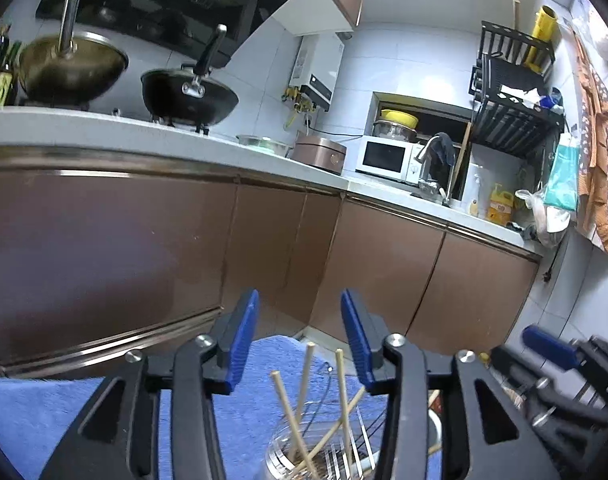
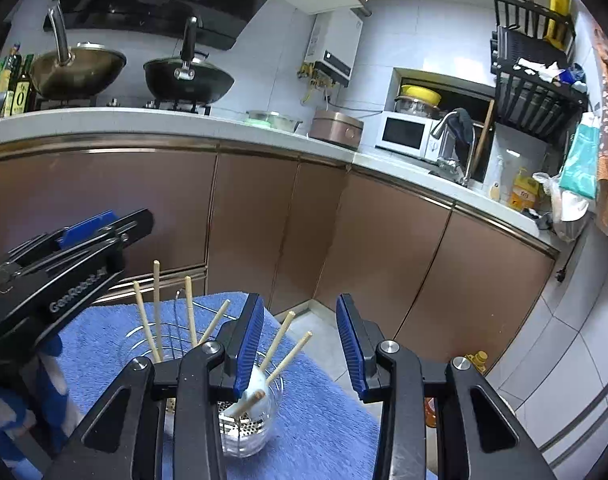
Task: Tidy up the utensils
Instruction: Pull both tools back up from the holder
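Note:
A metal utensil holder (image 2: pixel 248 428) stands on a blue cloth (image 2: pixel 323 412) with several wooden chopsticks (image 2: pixel 156 308) sticking up from it; a white spoon-like piece lies inside. It also shows in the left wrist view (image 1: pixel 304 452) with chopsticks (image 1: pixel 304 380). My left gripper (image 1: pixel 300 336) is open and empty above the holder. My right gripper (image 2: pixel 300 340) is open and empty, just right of and above the holder. The left gripper shows at the left of the right wrist view (image 2: pixel 88 228); the right gripper shows at the right of the left wrist view (image 1: pixel 547 344).
Brown cabinet doors (image 2: pixel 248 220) stand close ahead under a white counter (image 2: pixel 184 120). Two woks (image 2: pixel 188 76) sit on the stove. A rice cooker (image 2: pixel 335 128), microwave (image 2: pixel 407 136), sink tap (image 2: pixel 447 128) and a black rack (image 2: pixel 535 92) are farther right. Tiled floor (image 2: pixel 555 340) lies to the right.

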A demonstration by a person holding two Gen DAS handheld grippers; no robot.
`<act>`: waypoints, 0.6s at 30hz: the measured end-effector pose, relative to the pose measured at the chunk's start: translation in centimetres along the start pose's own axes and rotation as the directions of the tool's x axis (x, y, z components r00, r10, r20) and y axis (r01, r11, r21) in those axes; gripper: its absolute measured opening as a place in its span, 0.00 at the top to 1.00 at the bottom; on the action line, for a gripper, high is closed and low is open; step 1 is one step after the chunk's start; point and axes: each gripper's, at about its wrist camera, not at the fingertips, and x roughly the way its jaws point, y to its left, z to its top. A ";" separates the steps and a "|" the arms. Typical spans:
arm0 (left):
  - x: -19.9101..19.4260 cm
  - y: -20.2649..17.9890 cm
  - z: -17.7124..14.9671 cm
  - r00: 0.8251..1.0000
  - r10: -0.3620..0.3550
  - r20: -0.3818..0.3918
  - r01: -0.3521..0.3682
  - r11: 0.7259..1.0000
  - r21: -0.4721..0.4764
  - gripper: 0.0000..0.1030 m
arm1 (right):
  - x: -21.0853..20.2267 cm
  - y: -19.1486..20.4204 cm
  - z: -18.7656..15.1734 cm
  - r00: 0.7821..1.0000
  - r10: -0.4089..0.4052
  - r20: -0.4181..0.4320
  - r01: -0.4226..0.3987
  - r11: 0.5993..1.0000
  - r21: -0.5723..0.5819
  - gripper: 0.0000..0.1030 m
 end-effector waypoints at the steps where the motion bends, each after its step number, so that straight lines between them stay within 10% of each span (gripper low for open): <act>1: -1.0 0.1 0.3 1.000 0.009 -0.002 -0.009 1.000 0.013 0.57 | -1.1 -0.4 0.2 1.000 -0.002 0.010 0.002 1.000 0.012 0.65; 18: -14.9 2.6 -2.0 0.986 0.106 -0.129 -0.080 0.979 0.188 0.42 | -15.0 -2.3 -4.1 1.000 -0.006 -0.010 0.008 0.991 0.134 0.63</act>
